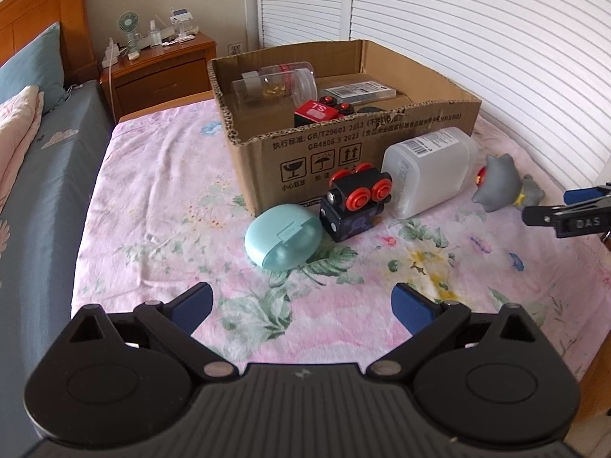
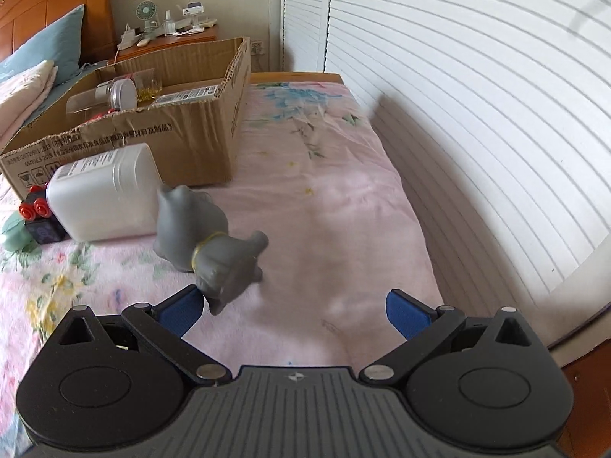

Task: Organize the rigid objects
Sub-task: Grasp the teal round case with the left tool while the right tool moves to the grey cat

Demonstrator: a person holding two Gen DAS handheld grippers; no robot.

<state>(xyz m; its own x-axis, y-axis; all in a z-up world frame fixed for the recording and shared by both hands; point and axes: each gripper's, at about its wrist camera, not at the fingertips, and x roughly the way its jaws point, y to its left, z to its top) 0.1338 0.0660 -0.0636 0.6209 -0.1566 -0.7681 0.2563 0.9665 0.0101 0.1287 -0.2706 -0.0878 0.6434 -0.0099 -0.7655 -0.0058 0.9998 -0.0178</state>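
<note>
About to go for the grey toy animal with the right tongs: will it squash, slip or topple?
The grey toy animal looks moulded and smooth, so the pads may slip on its rounded body. It looks hollow, so probably light. It stands on small feet on soft bedding, so a nudge from the open right tongs could tip it.

Your floral bedspread carries the cardboard box, teal case, toy train, white jar and grey figurine.

- Bedsheet: pink with green and yellow flowers
- Cardboard box: brown, black print
- Oval case: mint green
- Toy train: black, red wheels
- Figurine: grey, yellow collar
- Container: translucent white
</note>
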